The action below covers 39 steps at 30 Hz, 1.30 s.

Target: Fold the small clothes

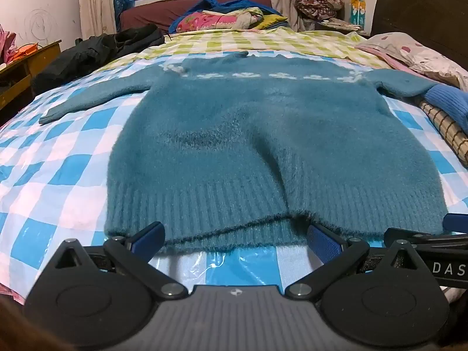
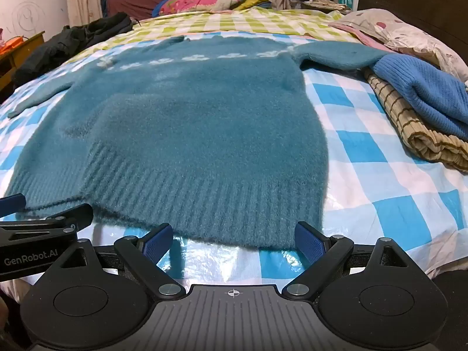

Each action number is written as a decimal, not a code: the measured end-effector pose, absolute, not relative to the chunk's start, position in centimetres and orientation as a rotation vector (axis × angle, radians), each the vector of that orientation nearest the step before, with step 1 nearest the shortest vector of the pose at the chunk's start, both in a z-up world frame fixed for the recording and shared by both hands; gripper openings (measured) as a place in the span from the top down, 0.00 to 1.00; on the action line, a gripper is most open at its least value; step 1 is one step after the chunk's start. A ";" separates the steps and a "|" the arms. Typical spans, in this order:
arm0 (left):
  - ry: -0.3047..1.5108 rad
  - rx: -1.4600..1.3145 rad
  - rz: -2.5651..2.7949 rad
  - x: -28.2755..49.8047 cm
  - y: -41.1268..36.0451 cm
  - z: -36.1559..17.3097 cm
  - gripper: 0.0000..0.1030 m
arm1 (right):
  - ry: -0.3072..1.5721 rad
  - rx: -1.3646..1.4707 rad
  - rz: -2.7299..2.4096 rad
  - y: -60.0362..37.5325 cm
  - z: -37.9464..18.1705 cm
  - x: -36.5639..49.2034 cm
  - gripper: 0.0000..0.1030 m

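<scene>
Left wrist view: my left gripper (image 1: pixel 235 238) and right gripper (image 2: pixel 234 238), jaws wide and empty, should pinch both layers of the sweater (image 1: pixel 257 134) at its ribbed hem (image 2: pixel 210 201), evenly.

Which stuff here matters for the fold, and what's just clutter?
In play:
teal sweater
left hand-held gripper
right hand-held gripper
Both open at its hem.

Lying about:
blue knit
striped cloth
black jacket
pillow
checked sheet

Before me the bed (image 1: pixel 67 175) carries a teal sweater (image 1: pixel 263 134) spread flat, folded clothes (image 2: pixel 415 108) beside it.
</scene>
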<state>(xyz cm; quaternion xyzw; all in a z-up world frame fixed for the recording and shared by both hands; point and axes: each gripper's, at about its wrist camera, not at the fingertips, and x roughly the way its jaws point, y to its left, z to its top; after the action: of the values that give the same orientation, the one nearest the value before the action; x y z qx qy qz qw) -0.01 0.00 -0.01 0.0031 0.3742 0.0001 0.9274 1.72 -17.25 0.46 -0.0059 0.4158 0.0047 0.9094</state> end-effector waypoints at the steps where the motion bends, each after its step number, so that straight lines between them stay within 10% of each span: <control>1: 0.767 0.009 0.001 0.0 0.0 0.0 0.00 | 0.858 -0.013 0.010 -17.2 0.5 1.7 0.11; 39: 0.777 0.017 0.004 0.0 0.2 -0.3 0.00 | 0.860 -0.018 0.007 -17.0 0.3 1.6 0.11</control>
<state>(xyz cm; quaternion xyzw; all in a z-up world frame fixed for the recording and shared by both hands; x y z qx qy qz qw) 0.02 0.19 -0.27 0.0081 0.3790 0.0019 0.9254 1.60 -17.01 0.28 -0.0087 0.4167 0.0036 0.9090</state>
